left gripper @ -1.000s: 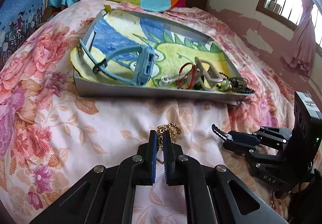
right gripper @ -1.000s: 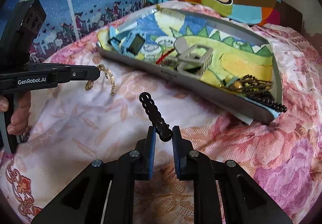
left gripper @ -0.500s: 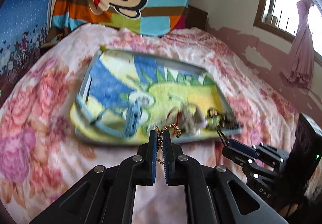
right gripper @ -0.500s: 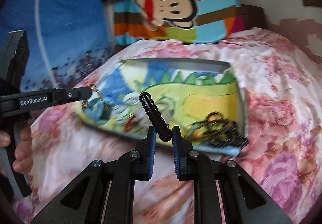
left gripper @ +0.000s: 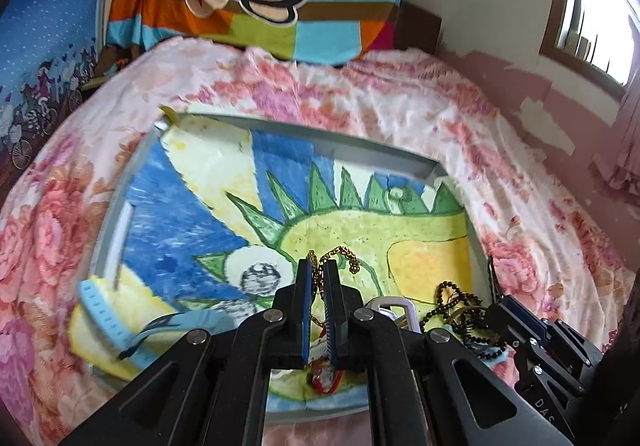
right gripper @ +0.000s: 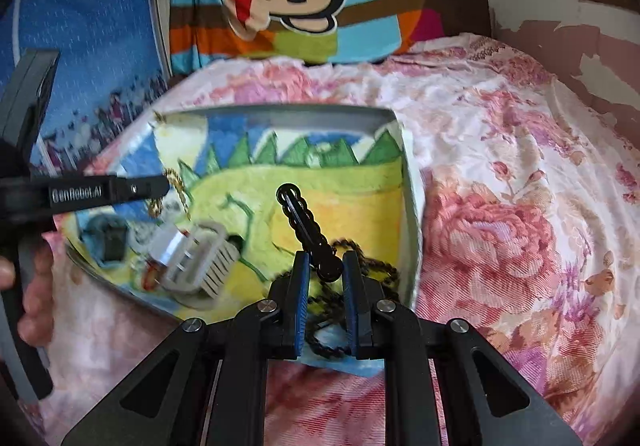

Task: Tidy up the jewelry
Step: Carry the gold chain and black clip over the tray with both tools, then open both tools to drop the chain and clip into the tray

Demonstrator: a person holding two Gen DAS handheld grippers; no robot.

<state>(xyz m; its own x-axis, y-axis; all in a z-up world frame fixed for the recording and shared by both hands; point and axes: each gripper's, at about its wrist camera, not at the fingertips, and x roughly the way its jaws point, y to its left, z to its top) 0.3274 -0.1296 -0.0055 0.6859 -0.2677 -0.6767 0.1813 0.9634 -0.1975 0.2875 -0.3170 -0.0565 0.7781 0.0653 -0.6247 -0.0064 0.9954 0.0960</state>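
Here the left tool [left gripper: 316, 282] clamps a gold chain [left gripper: 340, 256], the right tool [right gripper: 325, 270] a black clip [right gripper: 306, 226], above the cluttered tray [left gripper: 344, 139].

chain [left gripper: 340, 258]: gold | hair clip [right gripper: 308, 230]: black | tray [left gripper: 340, 143]: grey | bedspread [left gripper: 400, 93]: pink floral

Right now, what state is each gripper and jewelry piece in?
left gripper: jaws shut on the gold chain, above the tray.
gold chain: pinched, ends dangling.
right gripper: jaws shut on the black clip.
black clip: held, sticking up and forward.
tray: on the bed, already holding jewelry.
black bead strand: lying in the tray.
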